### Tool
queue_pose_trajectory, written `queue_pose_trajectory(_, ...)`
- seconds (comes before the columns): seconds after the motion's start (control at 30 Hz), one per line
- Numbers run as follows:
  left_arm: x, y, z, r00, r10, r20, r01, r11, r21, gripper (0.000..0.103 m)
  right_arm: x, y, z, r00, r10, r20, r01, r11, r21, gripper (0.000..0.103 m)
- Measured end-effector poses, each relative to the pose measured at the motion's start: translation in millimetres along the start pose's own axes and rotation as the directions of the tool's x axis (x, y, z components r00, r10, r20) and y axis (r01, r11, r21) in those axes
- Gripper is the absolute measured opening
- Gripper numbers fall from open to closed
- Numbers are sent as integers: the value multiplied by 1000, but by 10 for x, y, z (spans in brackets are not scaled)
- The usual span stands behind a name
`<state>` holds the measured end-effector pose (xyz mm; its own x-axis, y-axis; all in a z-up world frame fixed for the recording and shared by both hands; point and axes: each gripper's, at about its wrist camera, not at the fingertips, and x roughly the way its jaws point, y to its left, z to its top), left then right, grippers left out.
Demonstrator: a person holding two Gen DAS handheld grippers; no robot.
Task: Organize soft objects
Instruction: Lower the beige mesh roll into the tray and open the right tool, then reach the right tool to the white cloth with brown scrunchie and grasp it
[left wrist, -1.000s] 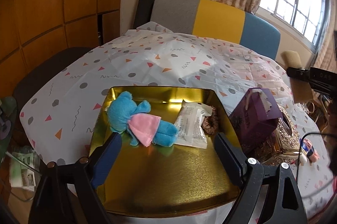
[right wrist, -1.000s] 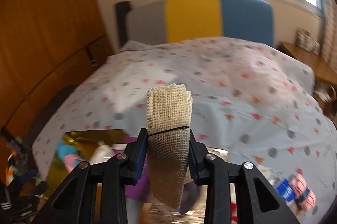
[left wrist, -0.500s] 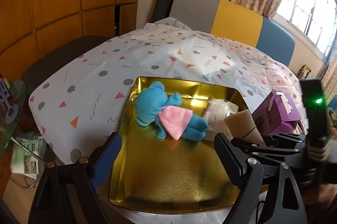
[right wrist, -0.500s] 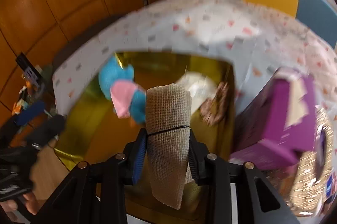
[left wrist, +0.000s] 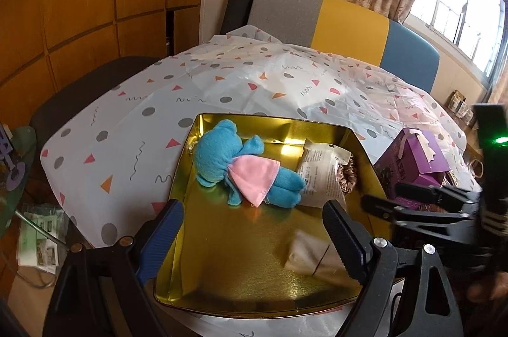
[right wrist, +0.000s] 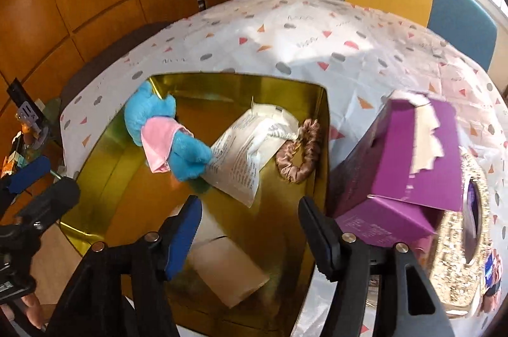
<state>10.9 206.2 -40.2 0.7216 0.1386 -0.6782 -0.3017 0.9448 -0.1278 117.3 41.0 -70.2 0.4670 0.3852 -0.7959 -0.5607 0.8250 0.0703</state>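
Below the spread, empty right tool (right wrist: 249,229), the beige rolled gauze bandage (right wrist: 227,268) lies diagonally on bare gold tray (right wrist: 104,188) floor; left tool (left wrist: 250,229) gapes empty.

One gold tray (right wrist: 320,146) holds four soft things: one blue plush (right wrist: 149,115) in a pink cloth, one white packet (right wrist: 244,153), one brown scrunchie (right wrist: 301,153) and one beige bandage roll (right wrist: 228,270), low in the frame. Right of the tray stands one purple box (right wrist: 412,159). Two grippers show: left (left wrist: 250,238), right (right wrist: 250,235).
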Motion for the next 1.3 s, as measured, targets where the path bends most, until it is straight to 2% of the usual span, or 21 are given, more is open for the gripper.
queue_pose_trajectory(0.37,-122,-196,10,1000,-12,26,10,998,56,90,-634,-181,-55,983,-46,181,47,999,-1,64)
queue_pose_trajectory(0.73,-193,-462,-29,999,-45,22,42,992,123,90,-1158,-855,-228,948,-177,264,150,982,118,64)
queue_pose_trajectory(1.03,-189,-685,-93,998,-62,6,60,981,183,90,-1315,-1644,-519,928,-307,213,245,930,273,64)
queue_pose_trajectory(1.2,-162,-788,-141,997,-71,-15,72,975,210,90,-1252,-2098,-745,921,-364,137,300,889,345,64)
queue_pose_trajectory(1.3,-131,-825,-170,996,-81,-30,85,972,219,90,-1138,-2455,-911,924,-377,57,326,859,395,64)
